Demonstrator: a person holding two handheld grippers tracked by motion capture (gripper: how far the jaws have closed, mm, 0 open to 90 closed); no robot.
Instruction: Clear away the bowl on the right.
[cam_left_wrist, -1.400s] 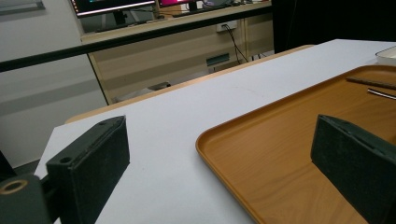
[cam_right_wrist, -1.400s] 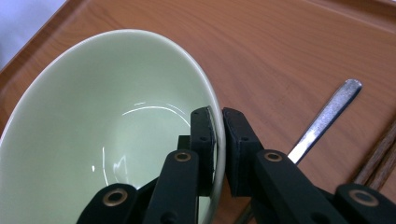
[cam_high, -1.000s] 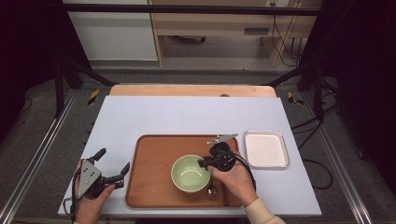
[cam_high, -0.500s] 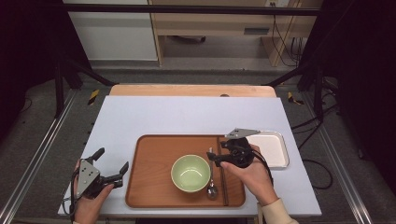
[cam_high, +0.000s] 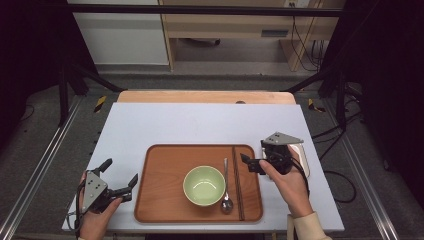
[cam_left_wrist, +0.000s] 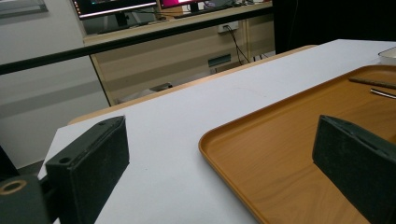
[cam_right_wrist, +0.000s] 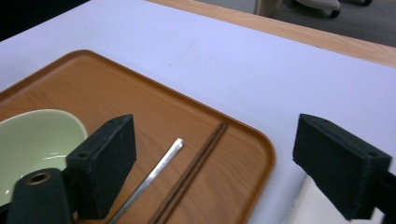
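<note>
Right gripper (cam_high: 252, 163) wide open, gripping nothing, just off the tray's (cam_high: 155, 200) right edge. Chopsticks (cam_high: 237, 182): thin dark brown pair, flat along tray's right side, beside spoon (cam_high: 226, 190) and green bowl (cam_high: 203, 185). Left gripper (cam_high: 120, 181) likewise open, empty.

Lab – black frame rig (cam_high: 200, 9), trailing cables (cam_high: 305, 40), monitors (cam_left_wrist: 116, 7)

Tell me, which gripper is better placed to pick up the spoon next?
Probably the right gripper. It hangs open over the tray's right edge, close to the chopsticks and the spoon beside the green bowl. The left gripper sits off the tray's left side, with the bowl in between.
</note>
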